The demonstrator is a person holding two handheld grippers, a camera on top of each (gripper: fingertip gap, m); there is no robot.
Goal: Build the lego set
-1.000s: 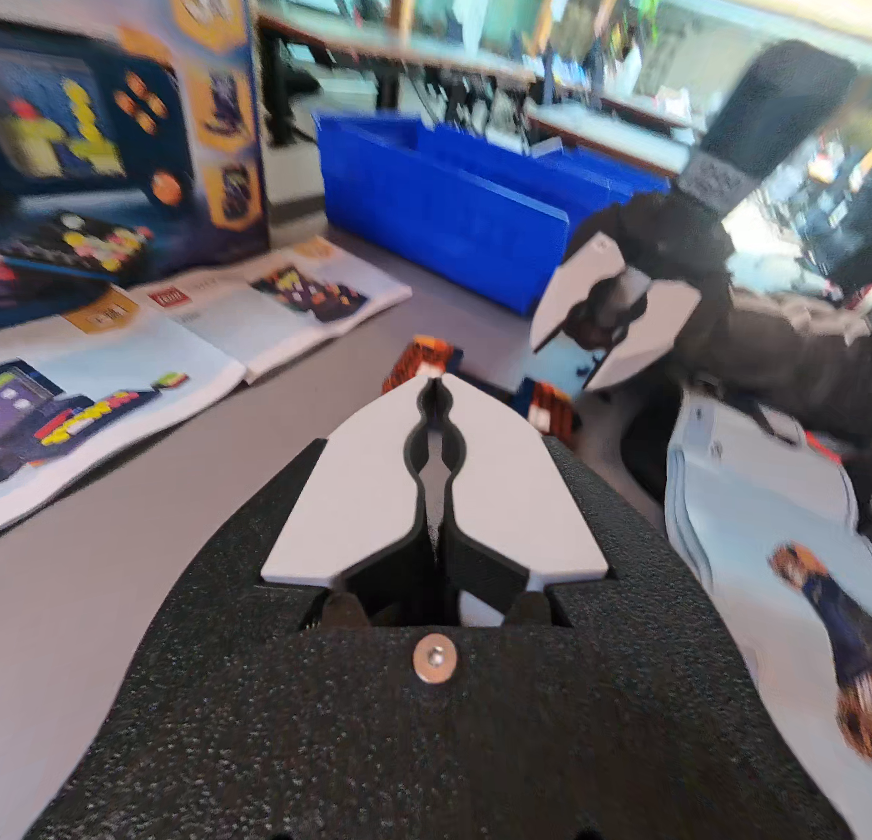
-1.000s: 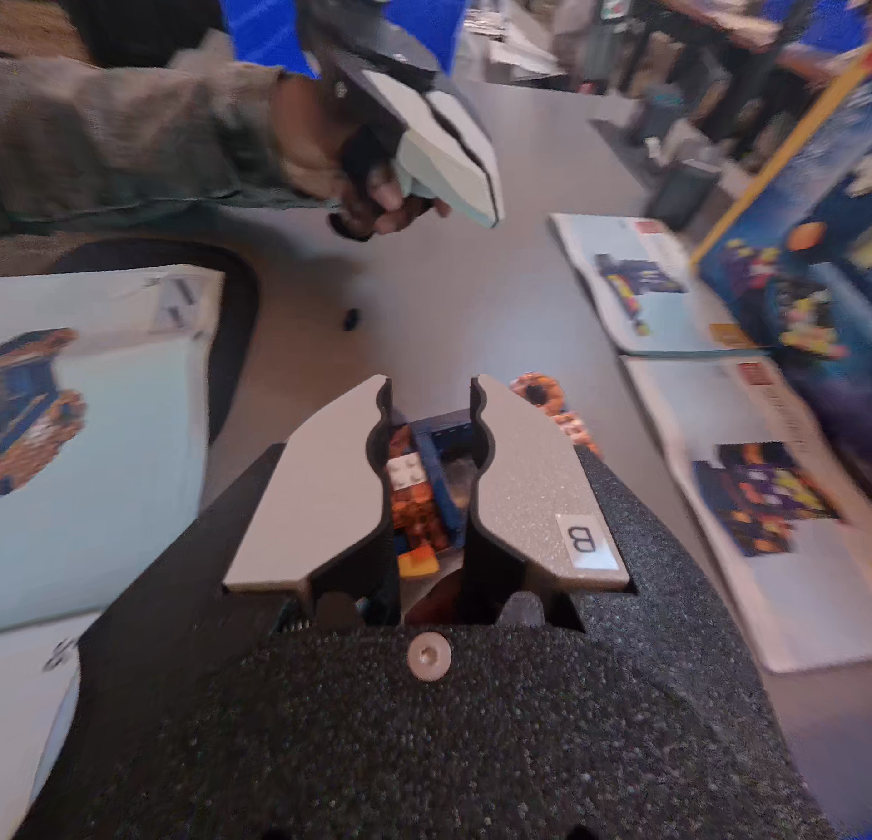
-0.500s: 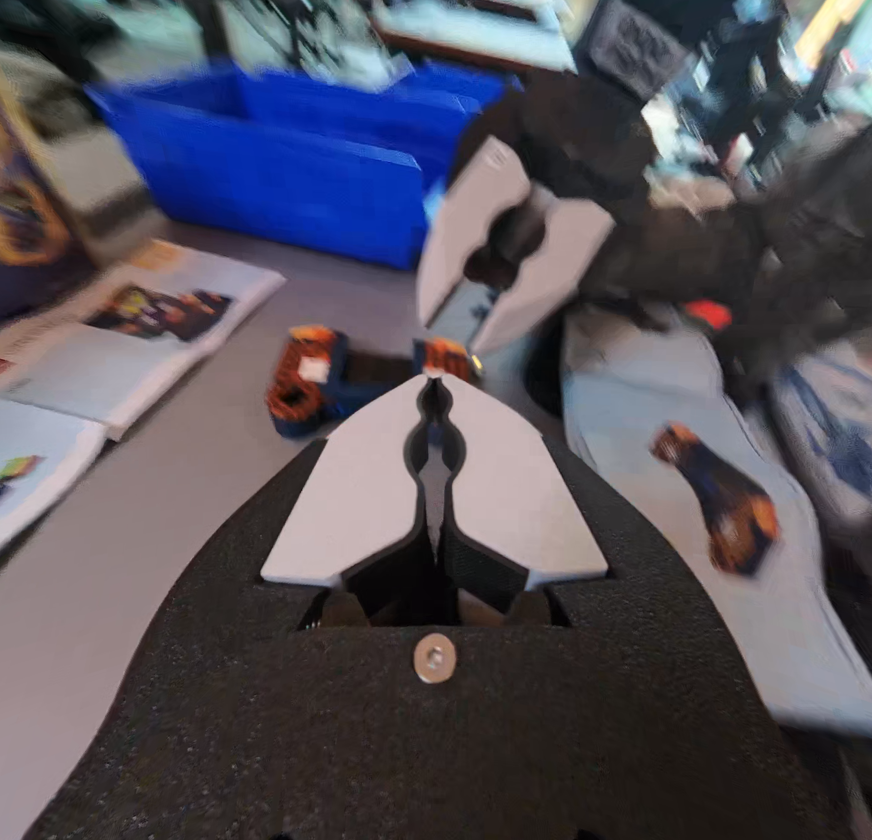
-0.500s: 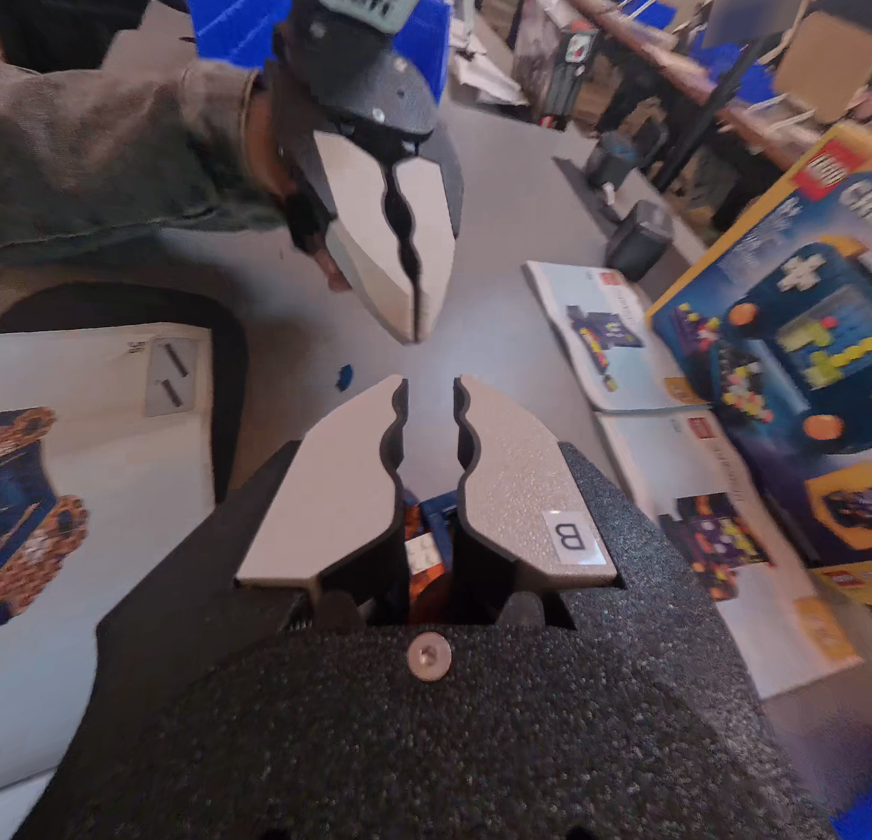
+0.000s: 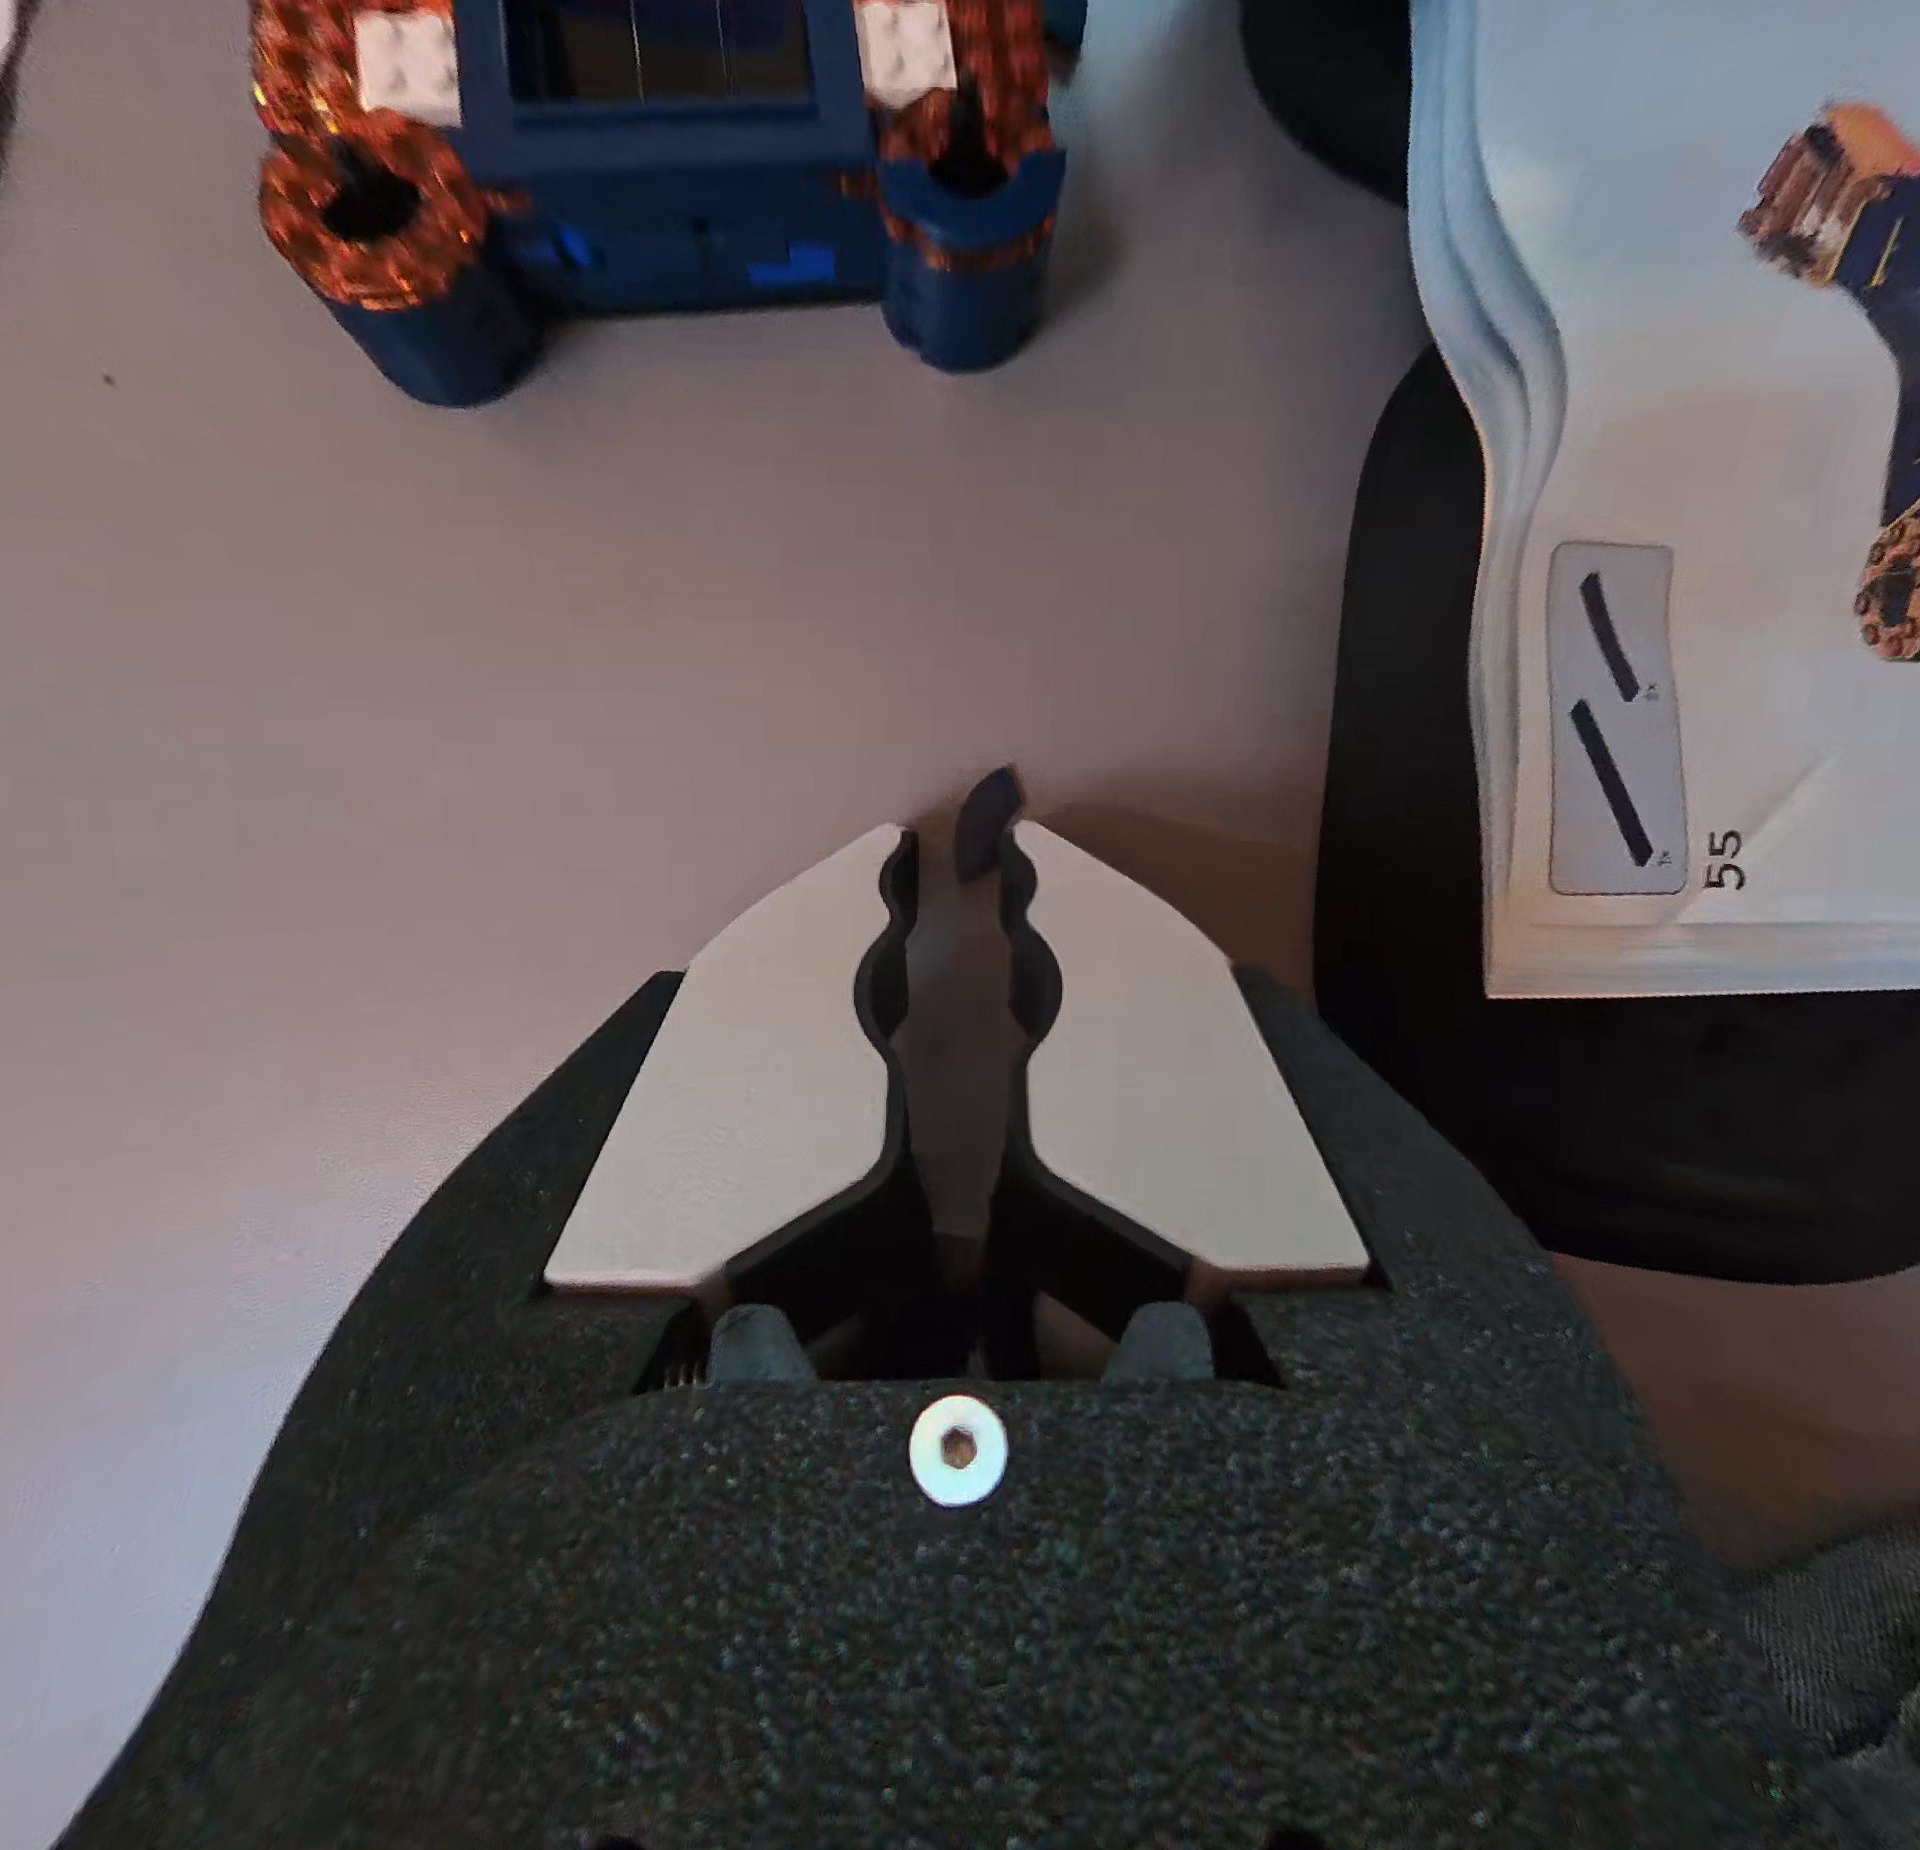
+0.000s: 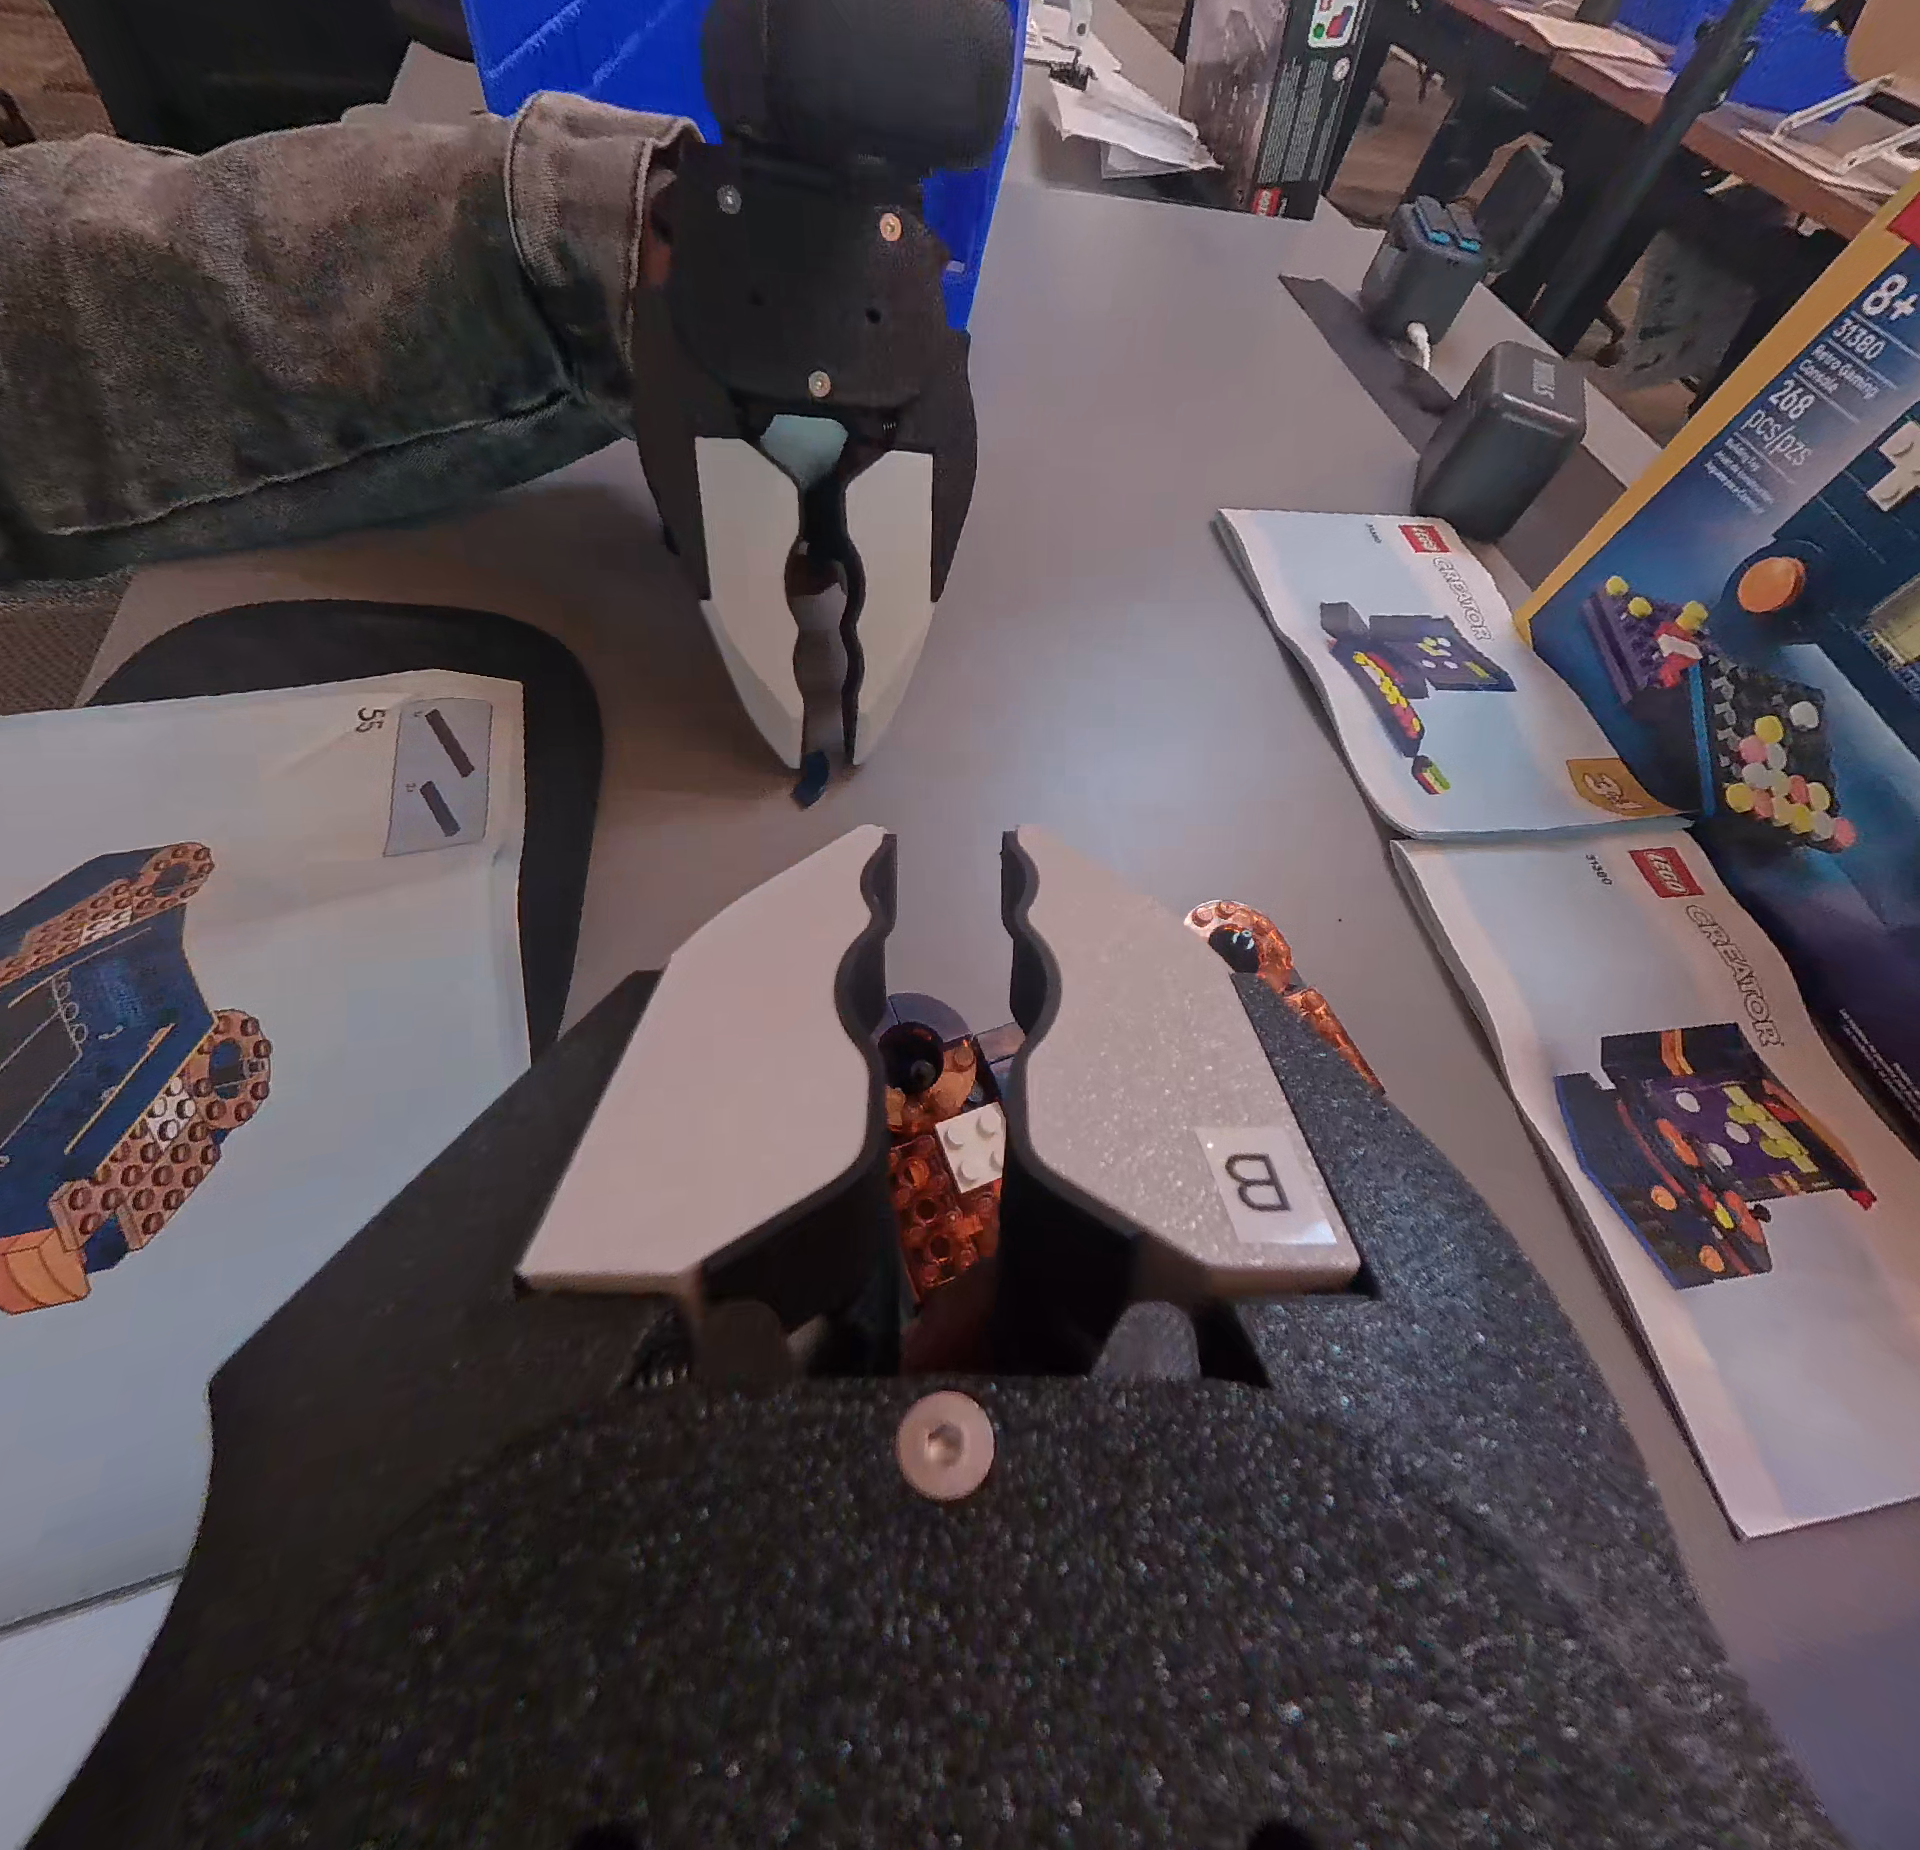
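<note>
Left gripper (image 5: pixel 958 839) poised over a small dark blue piece (image 5: pixel 985 821) on the grey table (image 5: pixel 416 657)

Jaws slightly parted around the piece — grip uncertain; its long axis runs along the fingers, while the right gripper (image 6: pixel 943 844) hangs open above the model (image 6: pixel 951 1166).

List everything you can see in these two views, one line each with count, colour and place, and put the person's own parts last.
Lego model: one, dark blue and orange, on the table.
Small piece: one, dark blue, at the left hand-held gripper's tips.
Open instruction booklet: one, pale, on a black mat.
Closed booklets: two, beside the set box.
Set box: one, blue and yellow.
Bin: blue, far side.
Sleeve: grey-green.
Left hand-held gripper: nearly closed.
Right hand-held gripper: open, above the model.
</note>
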